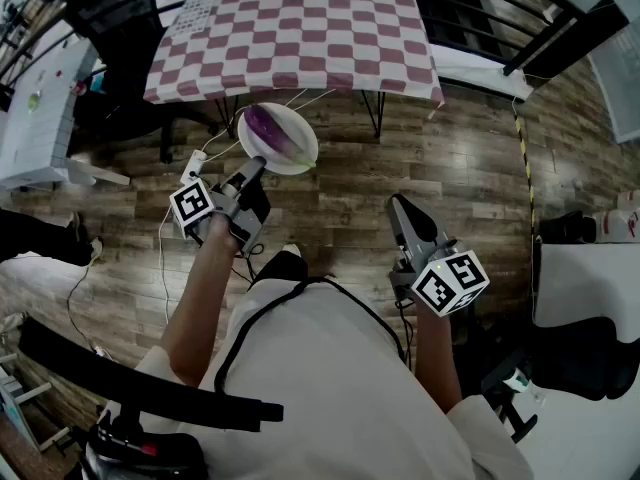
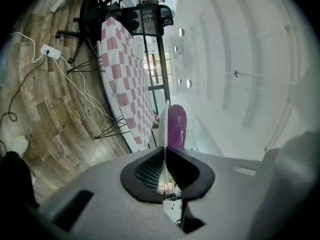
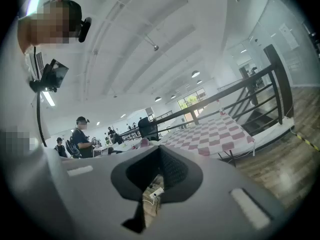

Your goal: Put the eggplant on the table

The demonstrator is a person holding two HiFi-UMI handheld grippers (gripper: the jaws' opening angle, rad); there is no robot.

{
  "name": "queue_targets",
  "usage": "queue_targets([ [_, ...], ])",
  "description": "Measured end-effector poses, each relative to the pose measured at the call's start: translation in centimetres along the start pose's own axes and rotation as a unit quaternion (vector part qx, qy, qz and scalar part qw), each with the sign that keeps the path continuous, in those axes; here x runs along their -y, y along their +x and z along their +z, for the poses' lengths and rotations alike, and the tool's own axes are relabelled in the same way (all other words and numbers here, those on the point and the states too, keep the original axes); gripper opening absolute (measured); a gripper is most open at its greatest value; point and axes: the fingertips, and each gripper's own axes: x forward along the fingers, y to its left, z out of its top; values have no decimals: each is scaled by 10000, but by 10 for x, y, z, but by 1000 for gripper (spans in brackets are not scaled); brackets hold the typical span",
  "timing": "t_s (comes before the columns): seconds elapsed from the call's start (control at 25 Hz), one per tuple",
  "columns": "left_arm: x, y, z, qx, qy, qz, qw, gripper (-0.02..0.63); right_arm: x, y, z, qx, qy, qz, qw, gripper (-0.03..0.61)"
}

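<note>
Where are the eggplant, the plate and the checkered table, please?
eggplant [image 1: 268, 128], head view, middle of its purple body.
plate [image 1: 308, 148], head view, bare white rim.
checkered table [image 1: 300, 28], head view, bare cloth at centre.

Purple eggplant [image 1: 268, 128] lying on white plate [image 1: 301, 155], short of checkered table [image 1: 300, 28]

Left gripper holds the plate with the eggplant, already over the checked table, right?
Not over the table. The left gripper holds the plate with the eggplant over the wood floor, short of the checked table; the head view shows it.
</note>
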Motion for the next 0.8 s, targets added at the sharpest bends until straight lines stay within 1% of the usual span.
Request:
queue_targets([
  [0.16, 12, -42, -27, -36, -12, 21, 10000, 25, -26, -18, -7, 10, 58, 54, 10000, 6],
  [0.28, 19, -62, -34, -35, 12, -4, 10000, 25, -41, -21, -5, 34, 8, 154, 9999, 6],
  [0.56, 26, -77, -39, -113, 82, -133, 9998, 26, -60, -21, -4, 81, -43, 159, 9998, 6],
  [0.8, 31, -84, -40, -203, 96, -200, 9995, 26, -76, -21, -6, 192, 76, 244, 9995, 8],
])
